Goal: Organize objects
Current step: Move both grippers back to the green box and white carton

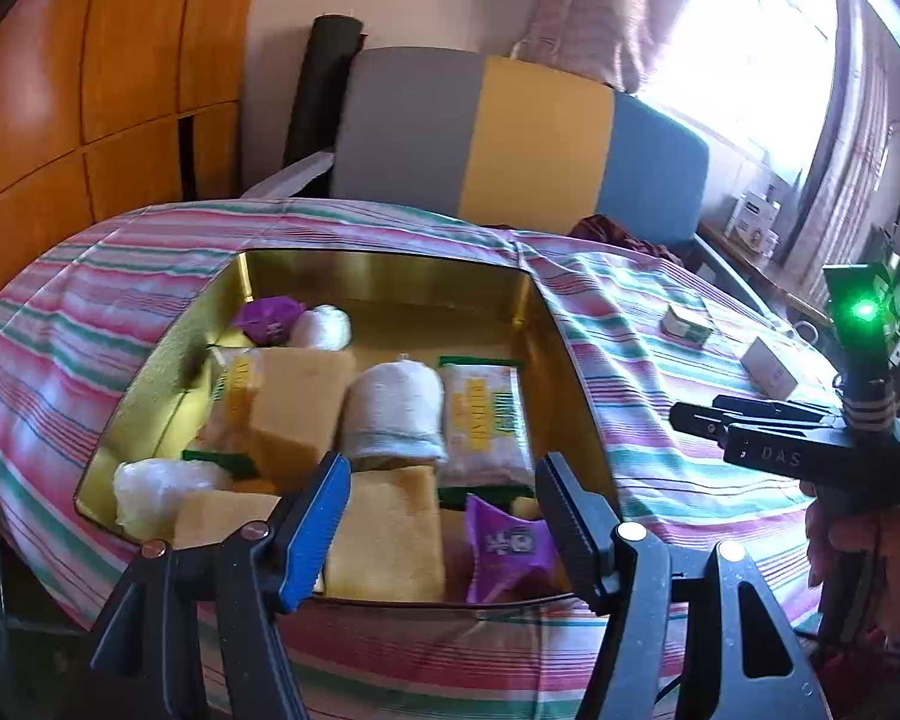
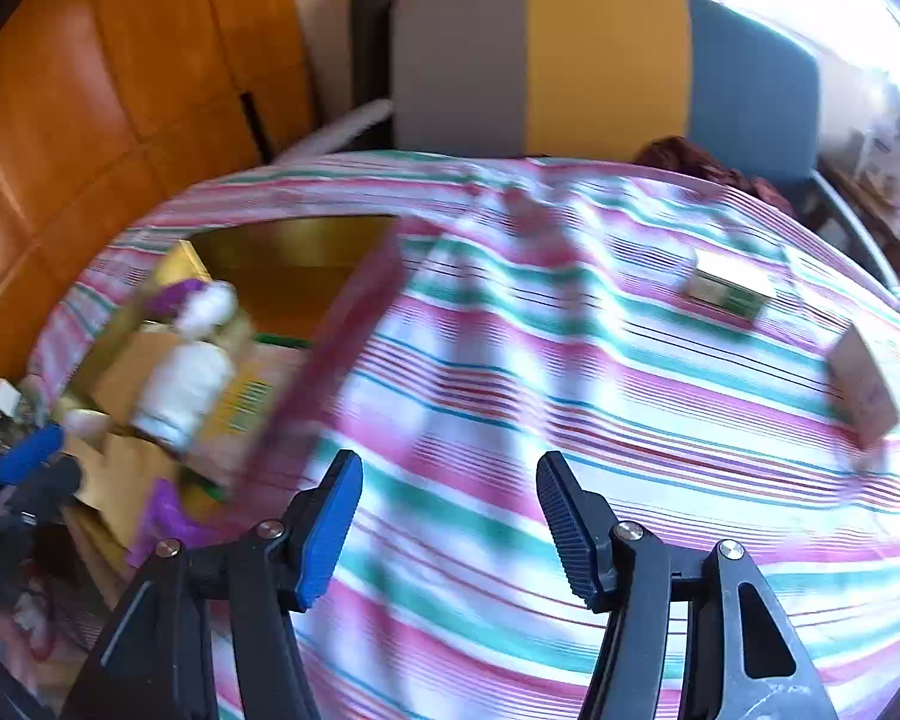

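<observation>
A gold tin tray (image 1: 390,276) on the striped cloth holds yellow sponges (image 1: 384,534), white cloth rolls (image 1: 393,414), snack packets (image 1: 486,414) and purple wrappers (image 1: 504,546). My left gripper (image 1: 444,516) is open and empty over the tray's near edge. My right gripper (image 2: 450,522) is open and empty above bare striped cloth, right of the tray (image 2: 294,252); it also shows in the left wrist view (image 1: 696,420). A green-and-white box (image 2: 729,288) and a white box (image 2: 864,390) lie on the cloth at the right. The right wrist view is motion-blurred.
A grey, yellow and blue headboard (image 1: 510,138) stands behind the striped cloth (image 2: 570,360). An orange wooden wardrobe (image 1: 90,90) is at the left. A bright window with curtains (image 1: 750,48) and a shelf with small items (image 1: 750,222) are at the right.
</observation>
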Tool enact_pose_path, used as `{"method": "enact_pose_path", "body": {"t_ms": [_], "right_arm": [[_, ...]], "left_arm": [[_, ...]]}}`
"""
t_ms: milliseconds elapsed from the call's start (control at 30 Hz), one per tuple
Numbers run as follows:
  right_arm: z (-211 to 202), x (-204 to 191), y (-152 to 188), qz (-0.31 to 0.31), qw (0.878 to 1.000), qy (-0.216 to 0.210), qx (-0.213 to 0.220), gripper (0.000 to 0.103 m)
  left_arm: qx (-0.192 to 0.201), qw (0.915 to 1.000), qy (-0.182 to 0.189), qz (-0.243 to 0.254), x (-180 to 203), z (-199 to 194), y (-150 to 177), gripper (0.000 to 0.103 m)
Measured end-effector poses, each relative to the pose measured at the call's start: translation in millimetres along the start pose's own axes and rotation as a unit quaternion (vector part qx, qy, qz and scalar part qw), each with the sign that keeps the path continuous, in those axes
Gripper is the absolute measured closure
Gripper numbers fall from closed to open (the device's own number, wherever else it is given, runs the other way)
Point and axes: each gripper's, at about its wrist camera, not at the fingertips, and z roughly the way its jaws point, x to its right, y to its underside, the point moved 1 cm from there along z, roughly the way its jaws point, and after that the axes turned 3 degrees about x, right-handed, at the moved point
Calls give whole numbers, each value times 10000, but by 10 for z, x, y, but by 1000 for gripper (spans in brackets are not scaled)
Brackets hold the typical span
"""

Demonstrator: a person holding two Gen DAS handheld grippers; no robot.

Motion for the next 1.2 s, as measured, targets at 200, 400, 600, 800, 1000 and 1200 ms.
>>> {"method": "enact_pose_path", "body": {"t_ms": [200, 400, 600, 800, 1000, 1200], "right_arm": [[-63, 507, 77, 134, 9992, 377, -89, 40], [-86, 989, 148, 253, 9975, 642, -150, 35], [-123, 1526, 147, 356, 9935, 1058, -204, 33], [-271, 2136, 25, 422, 9855, 1634, 169, 18], [-305, 2700, -88, 989, 9805, 1655, 385, 14], [-87, 2958, -104, 1307, 9792, 1453, 549, 14]], "left_arm": [[-86, 9992, 234, 299, 307, 31, -8, 38], [-250, 9951, 581, 757, 711, 105, 11, 38], [-454, 9869, 1018, 1164, 1124, 168, 72, 38], [-660, 9787, 1247, 1492, 1408, 229, 152, 38], [-792, 9734, 1393, 1636, 1584, 281, 211, 38], [-961, 9639, 1568, 1925, 1766, 324, 308, 38]]}}
